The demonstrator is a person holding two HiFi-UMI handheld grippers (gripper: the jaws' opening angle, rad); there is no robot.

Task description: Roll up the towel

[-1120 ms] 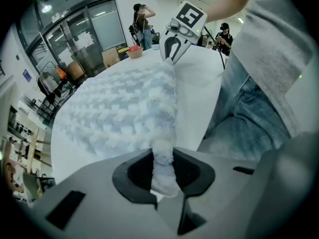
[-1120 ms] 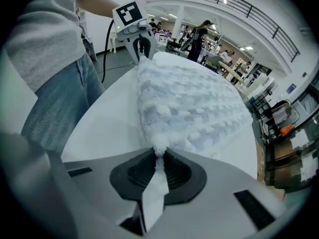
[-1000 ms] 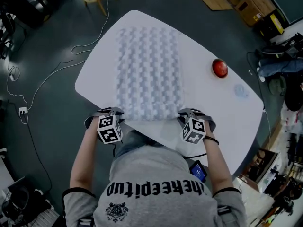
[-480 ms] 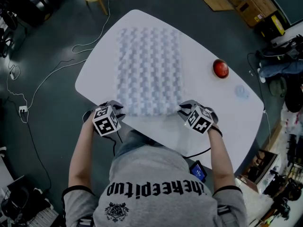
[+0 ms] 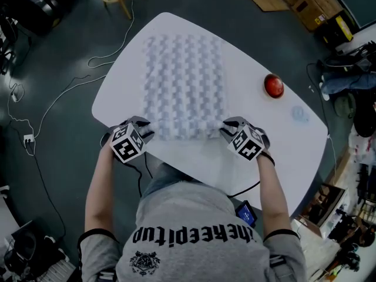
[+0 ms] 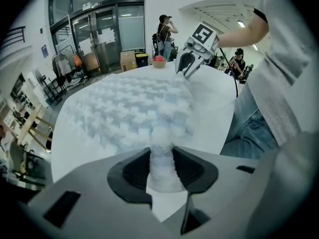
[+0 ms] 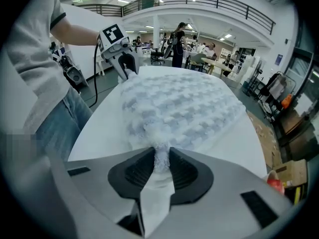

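Observation:
A pale blue-white waffle towel (image 5: 185, 87) lies flat along the white oval table (image 5: 258, 151). My left gripper (image 5: 144, 133) is at its near left corner and my right gripper (image 5: 228, 131) at its near right corner. In the left gripper view, a thick bunch of towel (image 6: 160, 156) fills the gap of my left gripper (image 6: 160, 153), both pads touching it. The right gripper view shows a thinner fold of towel (image 7: 160, 156) pinched in my right gripper (image 7: 160, 158). Both pairs of jaws have just been opening, with towel still between them. Each gripper also appears across the towel in the other's view.
A red ball-like object (image 5: 273, 85) rests on the table right of the towel, with a small clear thing (image 5: 299, 114) near it. The person's body is close against the near table edge. Cables (image 5: 53, 98) trail on the floor at left; boxes and clutter stand at right.
Both grippers have moved away from the person along the table, taking the towel's near edge with them. Their marker cubes have turned, so the wrists have rolled.

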